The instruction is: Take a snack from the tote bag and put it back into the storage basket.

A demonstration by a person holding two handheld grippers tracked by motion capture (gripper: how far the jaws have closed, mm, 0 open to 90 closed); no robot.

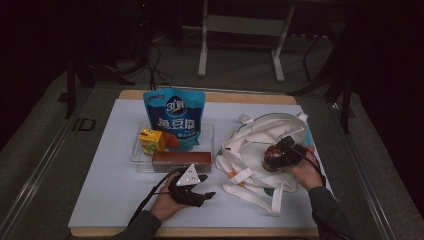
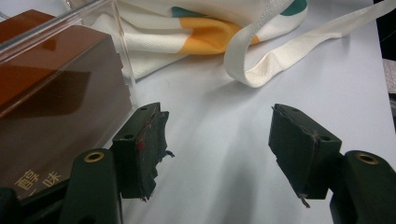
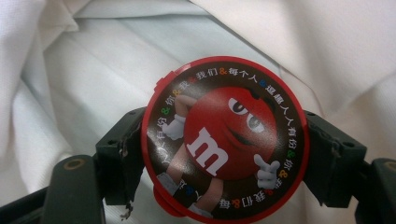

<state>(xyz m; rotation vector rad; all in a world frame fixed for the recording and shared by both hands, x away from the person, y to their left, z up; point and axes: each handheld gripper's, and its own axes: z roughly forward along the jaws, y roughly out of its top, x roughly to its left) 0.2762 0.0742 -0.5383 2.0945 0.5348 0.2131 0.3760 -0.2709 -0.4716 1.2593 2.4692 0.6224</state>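
The candy tub (image 3: 224,140), round w/ a red lid and cartoon candy figure, sits clamped between the fingers of the right gripper (image 3: 224,154), one finger pressing each side of it. In the high view the tub (image 1: 272,157) hangs over the cloth bag (image 1: 260,150), at about 3 o'clock on the surface (image 1: 110,195), and the right gripper view has white cloth all around behind it. So it looks like it's right at the bag's mouth or just inside; can't tell if it touches the cloth yet.

Judging by that, the work is packing snacks into the bag, and this is prob. the first item going in: pick-up done, drop not yet done. No other snack visible inside the bag, though folds hide much of it.

Left to do, as far as I can see: the clear tray (image 1: 137,155) at about 10 o'clock from centre holds a big blue pouch (image 1: 175,117) standing at the back, a yellow drink carton (image 1: 151,141), something orange just beside it, and a long brown box (image 1: 181,160) along the front edge.

The left gripper (image 1: 192,192) rests low near 6 o'clock, fingers (image 2: 140,149) wide apart w/ nothing between them, brown box (image 2: 56,107) just beside one finger, a bag strap (image 2: 280,56) farther off. Prob. ready for the next pick.
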